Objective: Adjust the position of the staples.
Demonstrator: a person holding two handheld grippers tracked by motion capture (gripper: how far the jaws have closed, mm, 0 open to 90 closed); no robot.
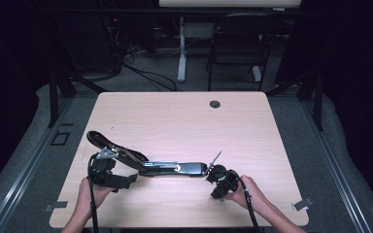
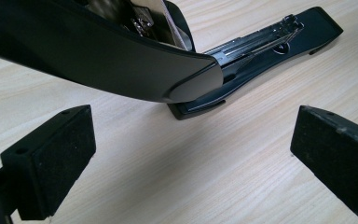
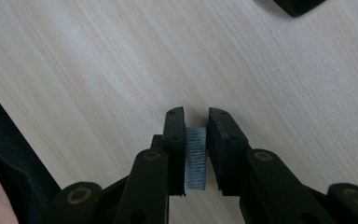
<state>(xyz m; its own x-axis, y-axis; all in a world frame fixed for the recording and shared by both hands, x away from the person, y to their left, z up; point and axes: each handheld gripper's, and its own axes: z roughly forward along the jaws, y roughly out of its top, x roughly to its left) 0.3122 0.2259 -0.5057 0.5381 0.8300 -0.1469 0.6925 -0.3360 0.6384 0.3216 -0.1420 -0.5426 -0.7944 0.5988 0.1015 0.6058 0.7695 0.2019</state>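
A black stapler (image 1: 175, 168) lies swung open flat on the wooden table (image 1: 184, 121), its top arm (image 2: 121, 60) raised over the metal staple channel (image 2: 261, 39). My left gripper (image 1: 128, 170) sits at the stapler's hinge end, open, with the top arm's tip just ahead of its wide-apart jaws (image 2: 191, 158). My right gripper (image 1: 211, 174) is at the stapler's other end, pointing down at the table. Its jaws (image 3: 196, 126) are shut on a short grey strip of staples (image 3: 196, 158). A corner of the stapler (image 3: 298, 5) shows at the top edge.
A round cable hole (image 1: 215, 104) sits near the table's far edge. Beyond the table stand a black chair (image 1: 238, 43) and a white desk leg (image 1: 181, 48), with cables on the floor. Bare wood lies around the stapler.
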